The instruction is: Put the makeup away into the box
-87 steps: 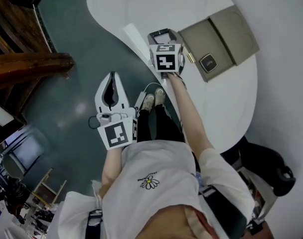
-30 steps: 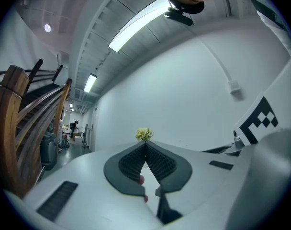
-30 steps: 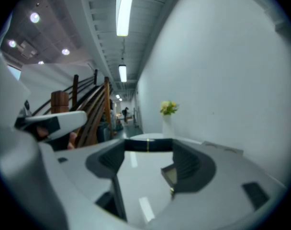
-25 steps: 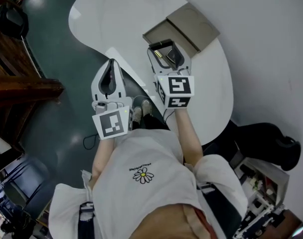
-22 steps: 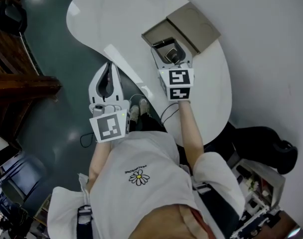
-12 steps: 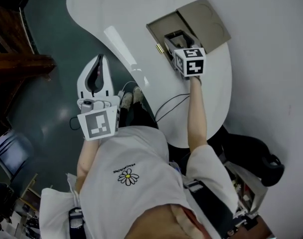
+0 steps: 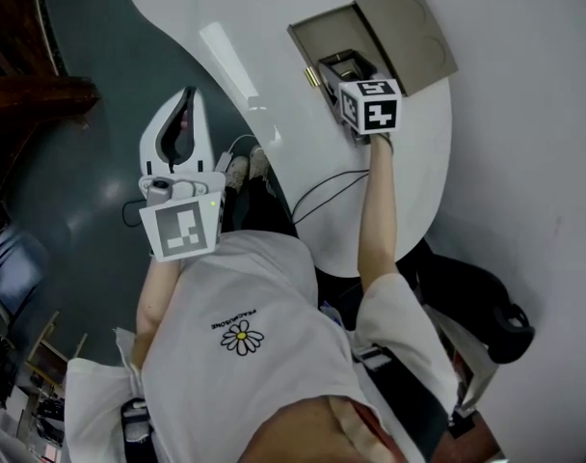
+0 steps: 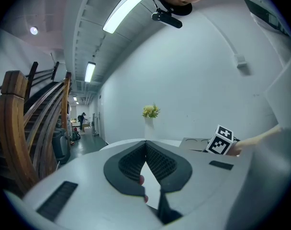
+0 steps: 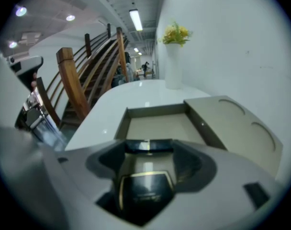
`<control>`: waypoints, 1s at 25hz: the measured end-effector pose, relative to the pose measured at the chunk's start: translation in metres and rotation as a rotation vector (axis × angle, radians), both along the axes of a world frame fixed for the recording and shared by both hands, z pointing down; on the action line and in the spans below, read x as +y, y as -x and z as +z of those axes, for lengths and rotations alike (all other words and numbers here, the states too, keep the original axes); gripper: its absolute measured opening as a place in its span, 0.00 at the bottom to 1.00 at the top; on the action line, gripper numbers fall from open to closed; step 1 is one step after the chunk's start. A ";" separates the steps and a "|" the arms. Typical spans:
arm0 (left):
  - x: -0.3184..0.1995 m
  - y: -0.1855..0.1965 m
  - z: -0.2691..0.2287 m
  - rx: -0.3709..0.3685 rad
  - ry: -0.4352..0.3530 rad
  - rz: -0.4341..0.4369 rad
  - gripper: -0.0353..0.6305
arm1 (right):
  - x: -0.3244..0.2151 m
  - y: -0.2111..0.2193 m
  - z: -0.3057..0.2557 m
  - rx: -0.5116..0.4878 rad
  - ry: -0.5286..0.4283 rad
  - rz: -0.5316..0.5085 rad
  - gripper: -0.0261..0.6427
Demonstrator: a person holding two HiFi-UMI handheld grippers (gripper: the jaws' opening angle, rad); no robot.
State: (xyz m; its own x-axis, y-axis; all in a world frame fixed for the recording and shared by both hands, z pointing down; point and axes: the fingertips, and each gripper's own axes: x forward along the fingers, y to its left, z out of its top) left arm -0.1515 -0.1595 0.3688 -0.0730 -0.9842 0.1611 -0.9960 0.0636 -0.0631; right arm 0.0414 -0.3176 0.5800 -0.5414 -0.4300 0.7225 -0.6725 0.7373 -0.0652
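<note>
The right gripper [image 7: 337, 66] pinches a black compact [image 9: 144, 189] and holds it over the open box [image 9: 155, 110] on the table [image 7: 264, 8], apparently positioned for release inside. The left gripper [image 8: 146, 146], jaws pressed together and empty, hangs clear beside the table, leaving the box unobstructed.

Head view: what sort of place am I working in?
Probably a lobby or open hall of a large building: a curved white table, a wooden staircase beside it, and a long lit corridor beyond.
</note>
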 end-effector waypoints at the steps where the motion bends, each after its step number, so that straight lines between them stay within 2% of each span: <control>1: 0.000 -0.001 0.000 0.002 0.000 0.002 0.08 | 0.000 -0.001 0.000 0.003 -0.001 0.004 0.50; 9: 0.006 -0.002 -0.006 -0.006 -0.013 0.003 0.08 | -0.009 -0.002 -0.013 -0.027 -0.040 0.078 0.50; 15: 0.008 -0.009 -0.025 -0.012 -0.081 0.015 0.08 | -0.009 -0.003 -0.084 -0.116 -0.200 0.145 0.48; 16: 0.010 -0.010 -0.029 -0.012 -0.093 0.018 0.08 | -0.007 -0.001 -0.101 -0.143 -0.234 0.162 0.41; 18: 0.015 -0.011 -0.038 -0.011 -0.117 0.021 0.08 | 0.000 0.003 -0.136 -0.197 -0.305 0.206 0.20; 19: 0.017 -0.011 -0.042 -0.008 -0.130 0.022 0.08 | 0.004 0.005 -0.153 -0.225 -0.337 0.228 0.15; 25: 0.034 -0.010 -0.069 0.015 -0.211 0.023 0.08 | 0.063 0.035 -0.239 -0.419 -0.483 0.260 0.09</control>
State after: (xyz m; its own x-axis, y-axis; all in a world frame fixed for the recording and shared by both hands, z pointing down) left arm -0.1411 -0.1258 0.2999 -0.0493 -0.9976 -0.0479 -0.9980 0.0510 -0.0361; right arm 0.0063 -0.2550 0.3407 -0.5691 -0.8047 0.1691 -0.8210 0.5674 -0.0630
